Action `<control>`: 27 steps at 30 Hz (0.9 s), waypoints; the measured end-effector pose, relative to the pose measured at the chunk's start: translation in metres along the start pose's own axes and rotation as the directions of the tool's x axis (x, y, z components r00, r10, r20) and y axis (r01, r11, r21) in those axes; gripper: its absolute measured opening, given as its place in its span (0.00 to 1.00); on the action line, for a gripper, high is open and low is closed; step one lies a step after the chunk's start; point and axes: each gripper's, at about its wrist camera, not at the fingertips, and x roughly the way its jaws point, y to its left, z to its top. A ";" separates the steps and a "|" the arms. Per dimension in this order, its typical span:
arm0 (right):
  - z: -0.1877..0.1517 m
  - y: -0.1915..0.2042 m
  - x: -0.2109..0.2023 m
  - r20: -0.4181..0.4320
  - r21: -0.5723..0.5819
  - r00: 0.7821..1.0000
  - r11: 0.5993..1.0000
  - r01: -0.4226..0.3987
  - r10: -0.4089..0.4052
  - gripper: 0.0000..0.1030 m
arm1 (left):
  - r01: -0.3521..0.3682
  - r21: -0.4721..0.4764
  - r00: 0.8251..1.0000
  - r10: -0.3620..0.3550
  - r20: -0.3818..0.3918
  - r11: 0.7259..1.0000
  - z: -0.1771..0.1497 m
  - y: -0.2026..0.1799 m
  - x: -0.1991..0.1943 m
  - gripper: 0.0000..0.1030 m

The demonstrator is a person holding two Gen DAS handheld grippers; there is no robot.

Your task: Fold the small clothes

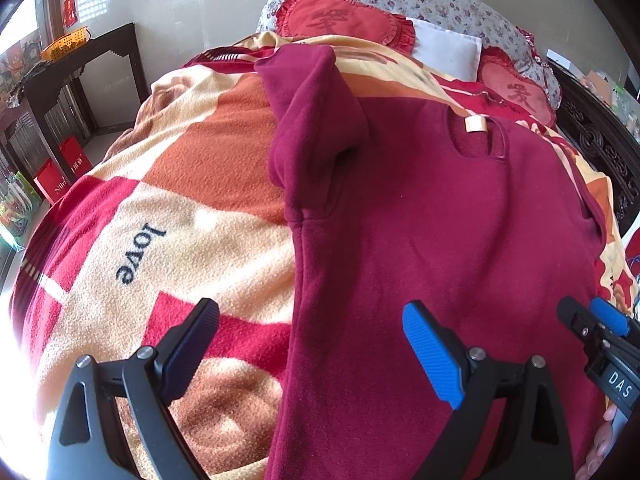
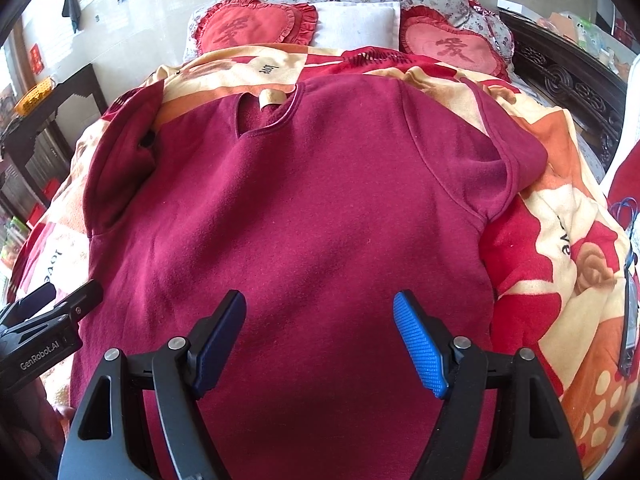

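Lying flat on the bed's blanket [image 2: 568, 200] is a dark red shirt [image 2: 320, 208]. Left hand-held gripper [image 1: 312, 344] & right hand-held gripper [image 2: 320, 336] hang over it, both wide apart, holding nothing.

- Maroon fleece top [image 2: 320, 208] lies spread flat on the patterned blanket [image 2: 560, 240], neckline at the far end with a tan tag [image 2: 272, 98] showing.
- Right gripper [image 2: 320, 340] hovers over the near hem, jaws wide apart, gripping nothing.
- Left gripper [image 2: 52, 300] pokes in at the near left edge.
- Two heart pillows [image 2: 248, 24] sit far back.
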 end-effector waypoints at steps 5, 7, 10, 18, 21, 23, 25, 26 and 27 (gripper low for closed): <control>0.001 0.004 0.001 -0.003 -0.006 1.000 1.000 -0.007 0.007 0.59 | 0.005 -0.009 1.000 -0.005 -0.006 1.000 0.001 0.003 0.001 0.93; 0.001 0.005 0.001 -0.005 -0.009 1.000 1.000 -0.009 0.009 0.59 | 0.007 -0.016 1.000 -0.007 -0.008 1.000 0.002 0.005 0.001 0.93; 0.003 0.008 0.002 -0.008 -0.015 1.000 1.000 -0.011 0.011 0.59 | 0.012 -0.029 1.000 -0.012 -0.007 1.000 0.004 0.008 0.000 0.93; 0.004 0.015 0.004 -0.014 -0.033 1.000 0.999 -0.016 0.015 0.59 | 0.009 -0.029 1.000 -0.009 -0.005 1.000 0.006 0.009 0.000 0.93; 0.005 0.017 0.005 -0.016 -0.035 1.000 0.999 -0.018 0.018 0.59 | 0.011 -0.028 1.000 -0.011 -0.006 1.000 0.006 0.009 0.000 0.93; 0.006 0.018 0.005 -0.016 -0.038 1.000 0.999 -0.020 0.019 0.59 | 0.013 -0.028 1.000 -0.013 -0.005 1.000 0.007 0.009 0.000 0.93; 0.007 0.019 0.006 -0.018 -0.043 1.000 0.999 -0.021 0.020 0.59 | 0.015 -0.024 1.000 -0.015 -0.003 1.000 0.009 0.010 -0.001 0.93; 0.008 0.021 0.007 -0.020 -0.048 1.000 0.999 -0.022 0.021 0.59 | 0.014 -0.024 1.000 -0.014 -0.001 1.000 0.011 0.012 -0.001 0.93; 0.009 0.022 0.008 -0.024 -0.052 0.999 0.998 -0.026 0.025 0.59 | 0.013 -0.024 1.000 -0.013 0.001 1.000 0.013 0.013 -0.001 0.93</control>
